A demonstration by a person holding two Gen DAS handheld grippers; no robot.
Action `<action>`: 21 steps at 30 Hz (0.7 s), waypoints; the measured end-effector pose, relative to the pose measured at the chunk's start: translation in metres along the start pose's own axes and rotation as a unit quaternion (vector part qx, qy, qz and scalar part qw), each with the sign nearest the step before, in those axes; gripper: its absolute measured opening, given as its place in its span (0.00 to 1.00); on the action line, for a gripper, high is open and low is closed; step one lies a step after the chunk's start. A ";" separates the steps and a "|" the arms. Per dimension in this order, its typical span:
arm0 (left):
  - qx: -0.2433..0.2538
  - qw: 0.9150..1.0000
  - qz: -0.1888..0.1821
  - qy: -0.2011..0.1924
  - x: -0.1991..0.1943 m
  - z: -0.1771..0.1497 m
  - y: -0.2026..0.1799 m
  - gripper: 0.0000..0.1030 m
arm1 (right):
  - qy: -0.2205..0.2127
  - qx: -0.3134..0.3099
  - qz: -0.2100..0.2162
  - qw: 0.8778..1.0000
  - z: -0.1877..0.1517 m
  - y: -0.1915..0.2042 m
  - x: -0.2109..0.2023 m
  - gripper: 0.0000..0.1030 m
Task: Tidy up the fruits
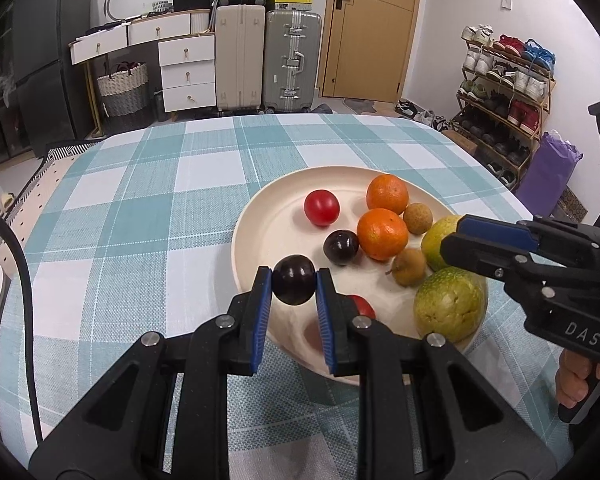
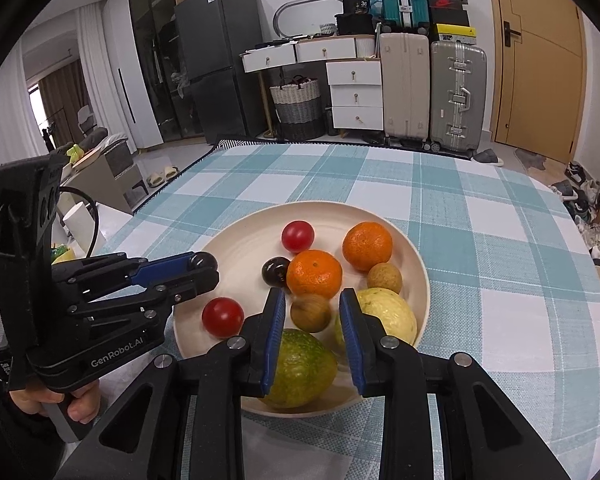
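Left gripper (image 1: 294, 285) jaws are gripping a dark plum (image 1: 294, 285) over the plate's (image 1: 260, 216) 7 o'clock rim. Right gripper (image 2: 311, 314) jaws are straddling a longan (image 2: 310, 313), dead ahead at 12 o'clock, gaps showing, not clamping.

The left hand-held gripper (image 1: 294, 286) half hides a red tomato (image 1: 363, 306).
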State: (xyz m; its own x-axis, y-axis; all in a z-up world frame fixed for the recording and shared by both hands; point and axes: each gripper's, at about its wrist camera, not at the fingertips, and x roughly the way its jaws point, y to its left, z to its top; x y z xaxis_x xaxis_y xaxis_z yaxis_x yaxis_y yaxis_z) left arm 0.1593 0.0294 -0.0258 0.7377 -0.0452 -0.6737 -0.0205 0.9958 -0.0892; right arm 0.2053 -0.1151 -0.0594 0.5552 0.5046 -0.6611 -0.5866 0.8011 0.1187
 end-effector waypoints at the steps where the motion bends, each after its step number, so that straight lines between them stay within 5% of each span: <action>1: 0.000 1.000 -0.001 -0.001 0.000 0.000 0.000 0.19 | -0.002 -0.002 -0.002 1.000 0.000 0.000 -0.001 0.31; 11: 0.006 1.000 -0.001 -0.006 -0.010 -0.005 -0.004 0.23 | -0.019 0.010 -0.012 1.000 -0.005 -0.012 -0.017 0.51; 14: -0.001 1.000 0.008 -0.016 -0.020 -0.008 -0.001 0.50 | -0.022 0.017 -0.013 1.000 -0.010 -0.017 -0.022 0.67; 18: -0.008 0.999 0.012 -0.037 -0.038 -0.010 0.002 0.81 | -0.029 0.018 -0.017 0.999 -0.017 -0.021 -0.032 0.76; 21: -0.010 0.998 0.012 -0.055 -0.054 -0.014 0.002 0.84 | -0.042 0.024 -0.013 0.999 -0.023 -0.024 -0.041 0.88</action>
State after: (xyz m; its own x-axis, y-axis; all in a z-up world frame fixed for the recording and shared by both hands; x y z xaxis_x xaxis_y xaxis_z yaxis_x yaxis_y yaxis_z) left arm 0.1098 0.0326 0.0006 0.8068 -0.0119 -0.5907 -0.0507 0.9947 -0.0893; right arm 0.1829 -0.1624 -0.0517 0.6188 0.5062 -0.6008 -0.5435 0.8280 0.1378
